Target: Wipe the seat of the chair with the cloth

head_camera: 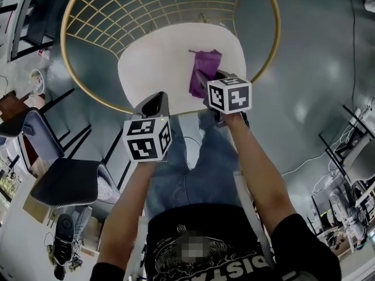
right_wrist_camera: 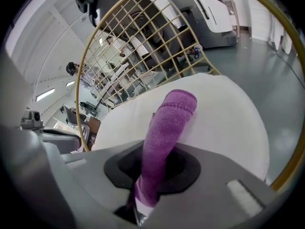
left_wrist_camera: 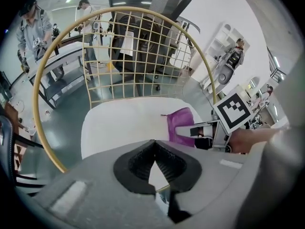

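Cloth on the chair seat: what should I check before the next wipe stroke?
1. Grip: the right gripper has its jaws shut on the purple cloth: ok.
2. Position: cloth over the white seat, on its right side: ok.
3. Contact: cloth pressed flat against the seat: cannot tell.
4. Other tool: the left gripper has its jaws together, holds nothing, and sits left of the cloth: ok.
5. Path: nothing but the cloth on the seat: ok.
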Tool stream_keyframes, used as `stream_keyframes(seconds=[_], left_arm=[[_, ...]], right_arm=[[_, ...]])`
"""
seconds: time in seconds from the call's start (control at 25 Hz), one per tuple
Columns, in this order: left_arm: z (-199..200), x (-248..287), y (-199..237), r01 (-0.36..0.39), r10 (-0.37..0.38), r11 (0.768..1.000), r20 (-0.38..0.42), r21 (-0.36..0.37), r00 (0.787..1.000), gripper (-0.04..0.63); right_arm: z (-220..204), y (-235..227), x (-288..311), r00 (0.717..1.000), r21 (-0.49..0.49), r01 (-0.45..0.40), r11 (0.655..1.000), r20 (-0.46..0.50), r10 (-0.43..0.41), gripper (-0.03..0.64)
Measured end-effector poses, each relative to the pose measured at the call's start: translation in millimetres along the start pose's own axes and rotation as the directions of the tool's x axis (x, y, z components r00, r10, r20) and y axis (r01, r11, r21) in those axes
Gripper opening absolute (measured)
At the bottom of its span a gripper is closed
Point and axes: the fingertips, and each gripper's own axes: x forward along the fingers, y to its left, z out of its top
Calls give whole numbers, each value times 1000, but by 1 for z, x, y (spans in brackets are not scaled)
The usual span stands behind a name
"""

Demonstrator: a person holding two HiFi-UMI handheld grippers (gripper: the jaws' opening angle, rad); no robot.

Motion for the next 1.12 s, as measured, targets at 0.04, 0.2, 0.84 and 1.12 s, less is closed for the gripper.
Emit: stream_keyframes(seconds=[0.04,0.2,0.84,1.12], left_arm=[[1,0,-4,0,0,1000,2,3,1000,-3],[-1,2,-19,-2,2,1000,5,12,1000,-3],[-15,-3,-42,-30,30,999,22,-22,999,-3],[-28,-28,-14,-79,83,992,34,-97,996,-3]], right_arm=[[0,-6,-5,1000,4,7,1000,4,-7,61],[1,-28,-25,999,7,33,999,14,-33,61],[14,-58,-77,997,-49,79,996,23,-78,61],[10,22,-59,997,-73,-79,994,18,81,61]])
